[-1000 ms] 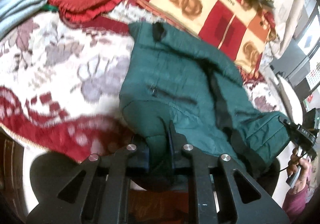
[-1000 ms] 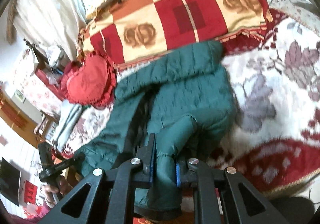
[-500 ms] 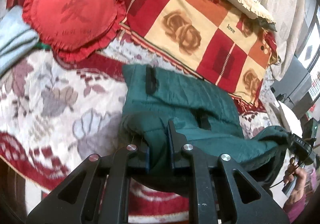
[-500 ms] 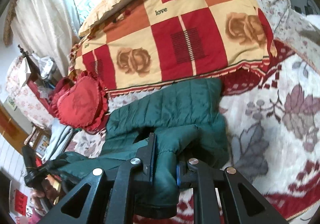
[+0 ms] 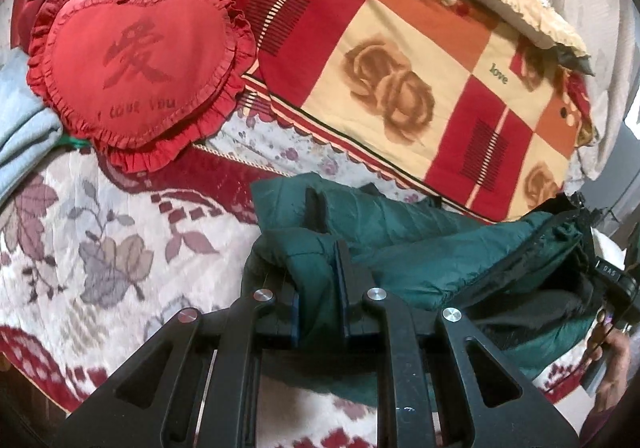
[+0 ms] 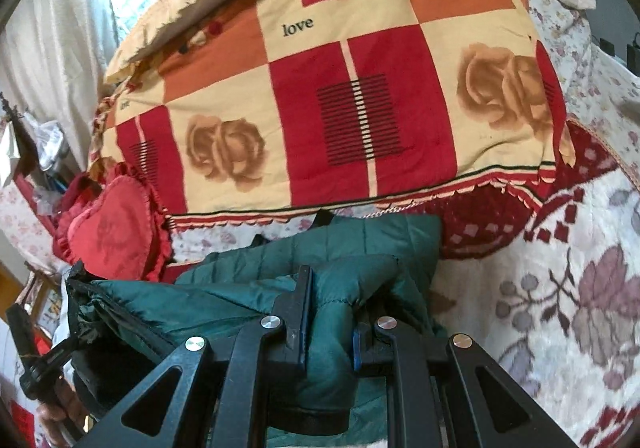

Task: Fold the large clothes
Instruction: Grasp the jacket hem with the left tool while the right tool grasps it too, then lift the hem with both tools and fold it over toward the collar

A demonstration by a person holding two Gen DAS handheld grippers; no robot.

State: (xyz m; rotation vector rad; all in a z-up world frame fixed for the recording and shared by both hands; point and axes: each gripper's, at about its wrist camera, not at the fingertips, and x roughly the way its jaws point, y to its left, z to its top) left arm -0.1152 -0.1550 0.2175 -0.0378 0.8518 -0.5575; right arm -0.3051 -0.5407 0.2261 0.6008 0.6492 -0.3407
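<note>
A dark green quilted jacket (image 5: 400, 224) lies on the bed, its near half lifted and doubled over toward the far edge. My left gripper (image 5: 318, 288) is shut on a fold of the jacket's near left corner. My right gripper (image 6: 330, 312) is shut on a thick fold of the green jacket (image 6: 380, 244) at its near right corner. In the left wrist view the other gripper and a hand (image 5: 608, 332) show at the right edge, holding the far end of the lifted hem. The jacket's underside is hidden.
A floral white and red bedspread (image 5: 100, 232) covers the bed. A red heart-shaped cushion (image 5: 136, 67) lies at the back left beside a light blue folded cloth (image 5: 20, 127). A red and cream checked rose quilt (image 6: 360, 107) is piled just behind the jacket.
Both grippers have carried the jacket's near hem up and away toward the quilt. The jacket, spread long a second ago, now lies folded over itself and looks much shorter.
</note>
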